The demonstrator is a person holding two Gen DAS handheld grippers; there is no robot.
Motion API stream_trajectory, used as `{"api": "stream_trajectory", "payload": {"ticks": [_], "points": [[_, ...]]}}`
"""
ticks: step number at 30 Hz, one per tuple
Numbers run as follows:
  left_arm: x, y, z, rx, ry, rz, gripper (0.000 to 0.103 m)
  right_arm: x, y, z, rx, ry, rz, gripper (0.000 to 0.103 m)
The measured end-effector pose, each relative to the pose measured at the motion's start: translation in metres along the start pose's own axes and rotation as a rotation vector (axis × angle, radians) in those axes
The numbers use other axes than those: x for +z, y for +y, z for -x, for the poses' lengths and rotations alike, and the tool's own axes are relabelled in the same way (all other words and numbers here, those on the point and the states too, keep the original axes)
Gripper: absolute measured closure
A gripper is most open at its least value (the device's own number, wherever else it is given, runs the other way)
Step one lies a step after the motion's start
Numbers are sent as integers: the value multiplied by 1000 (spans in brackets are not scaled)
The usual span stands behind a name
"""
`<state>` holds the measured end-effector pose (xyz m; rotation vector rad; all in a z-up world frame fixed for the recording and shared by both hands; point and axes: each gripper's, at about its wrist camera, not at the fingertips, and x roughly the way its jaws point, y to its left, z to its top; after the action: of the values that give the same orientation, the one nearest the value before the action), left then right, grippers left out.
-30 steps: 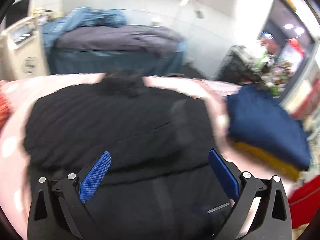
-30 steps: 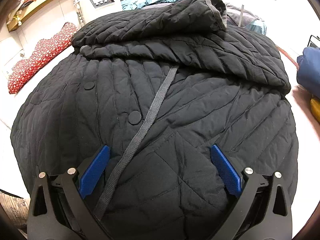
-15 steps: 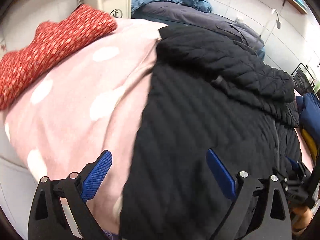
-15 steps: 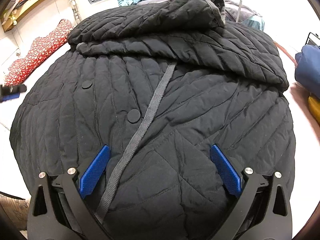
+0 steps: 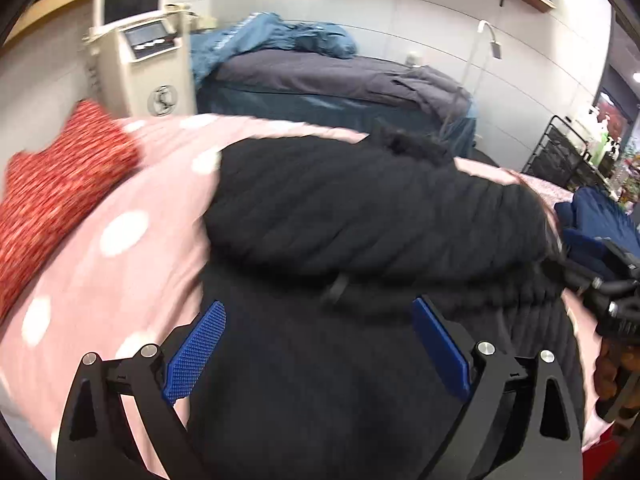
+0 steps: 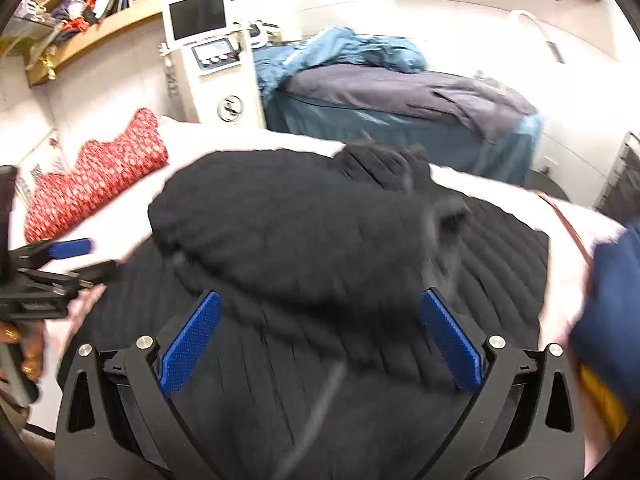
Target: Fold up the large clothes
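A black quilted jacket [image 5: 360,232] lies on a pink polka-dot bed cover [image 5: 120,248], its upper part folded over the lower part. It also shows in the right wrist view [image 6: 300,240]. My left gripper [image 5: 316,344] is open and empty above the jacket's near left part. My right gripper [image 6: 320,336] is open and empty above the jacket's near middle. Each gripper appears at the edge of the other's view: the right one [image 5: 612,288], the left one [image 6: 60,264]. Both views are blurred.
A red patterned cloth [image 5: 52,200] lies left on the bed. A folded navy garment [image 5: 600,220] on a yellow one [image 6: 600,396] sits right. Behind stand a white machine with a screen [image 5: 136,48], a second bed with dark and teal covers [image 5: 332,80], and a black rack [image 5: 560,156].
Both grippers have lifted and tilted up, so more of the room shows. The left view swung from the pink cover toward the jacket. Both stay open.
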<state>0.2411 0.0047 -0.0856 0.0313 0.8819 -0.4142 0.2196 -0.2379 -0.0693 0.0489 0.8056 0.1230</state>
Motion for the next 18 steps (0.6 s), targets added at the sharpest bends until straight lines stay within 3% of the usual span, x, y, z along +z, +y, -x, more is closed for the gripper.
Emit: {"api": "stream_trajectory", "payload": {"ticks": [4, 6, 8, 10, 13, 18], "points": [[33, -12, -50, -2, 69, -18, 10, 16, -31, -47, 29, 117, -93, 5], [35, -9, -78, 22, 133, -14, 8, 3, -59, -71, -5, 198, -198, 6], [28, 1, -102, -8, 199, 36, 6, -15, -84, -94, -12, 271, -272, 6], [20, 11, -112, -35, 206, 81, 5, -29, -88, -101, 25, 239, -237, 6], [12, 12, -112, -36, 182, 67, 5, -34, -74, -102, -27, 211, -163, 5], [5, 19, -101, -41, 187, 95, 6, -35, -71, -102, -44, 208, -180, 5]]}}
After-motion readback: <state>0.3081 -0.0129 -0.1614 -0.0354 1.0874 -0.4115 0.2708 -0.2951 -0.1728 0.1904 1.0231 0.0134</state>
